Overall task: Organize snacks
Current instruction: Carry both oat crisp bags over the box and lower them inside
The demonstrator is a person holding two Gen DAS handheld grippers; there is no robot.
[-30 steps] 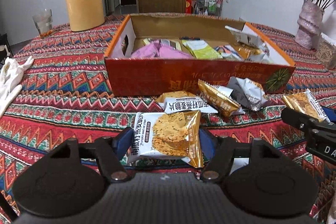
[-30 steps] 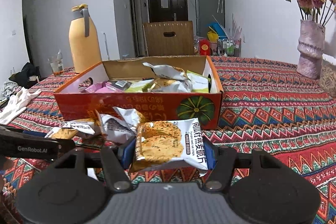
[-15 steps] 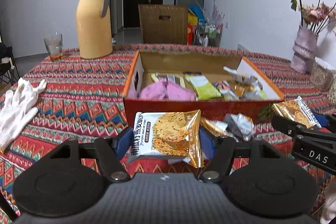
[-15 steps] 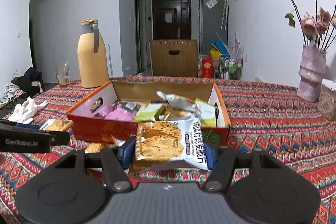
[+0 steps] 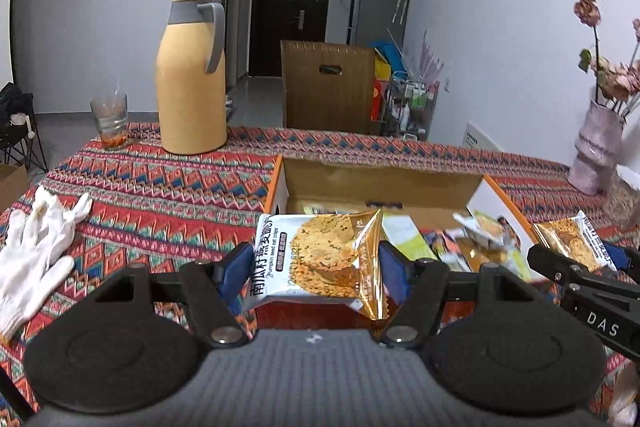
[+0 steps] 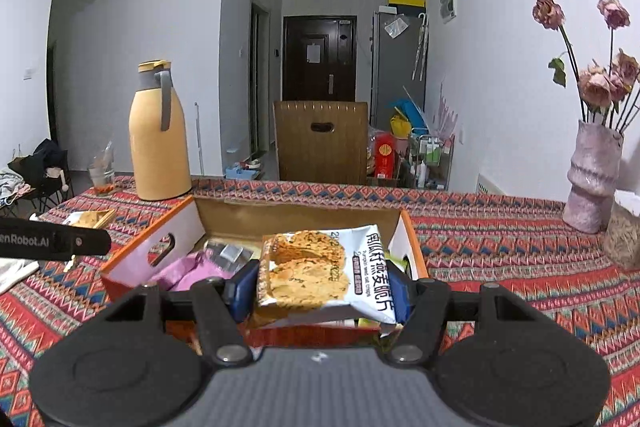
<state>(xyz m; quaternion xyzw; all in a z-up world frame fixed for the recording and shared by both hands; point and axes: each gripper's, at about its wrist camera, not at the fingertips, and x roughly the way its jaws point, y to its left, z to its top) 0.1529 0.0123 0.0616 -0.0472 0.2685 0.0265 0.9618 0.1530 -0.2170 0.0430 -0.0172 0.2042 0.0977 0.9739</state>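
1. Left wrist view: left gripper (image 5: 316,265) pinches a crisp packet (image 5: 318,261) by its side edges, blue pads (image 5: 234,273) pressed on both sides. Packet is held in the air over the near wall of the orange box (image 5: 276,183), face toward the cam. Its long axis runs left-right between the fingers; white end w/ print sits left, gold crimped end right and sagging a bit. Print reads sideways.
2. Only this view shows: white gloves (image 5: 34,259) lying on the patterned tablecloth (image 5: 160,187) at left; right gripper (image 5: 582,259) seen from the side at the right edge, w/ a second packet (image 5: 572,239) in it; green and mixed wrappers in the box's right half. Yellow flask (image 5: 190,83) and a glass (image 5: 110,121) stand at the far left of the table.
3. Right wrist view: right gripper (image 6: 324,287) clamps the second packet (image 6: 324,273) the same way, pads on both side edges, above the box's near edge. Long axis again left-right, but flipped: gold end left, white printed end right.
4. Only this view shows: pink wrapper (image 6: 196,269) in the box's left half, box handle cut-out, whole vase (image 6: 592,175) w/ dried roses at right. Left gripper's arm pokes in at the left edge; its grip can't be read from here.
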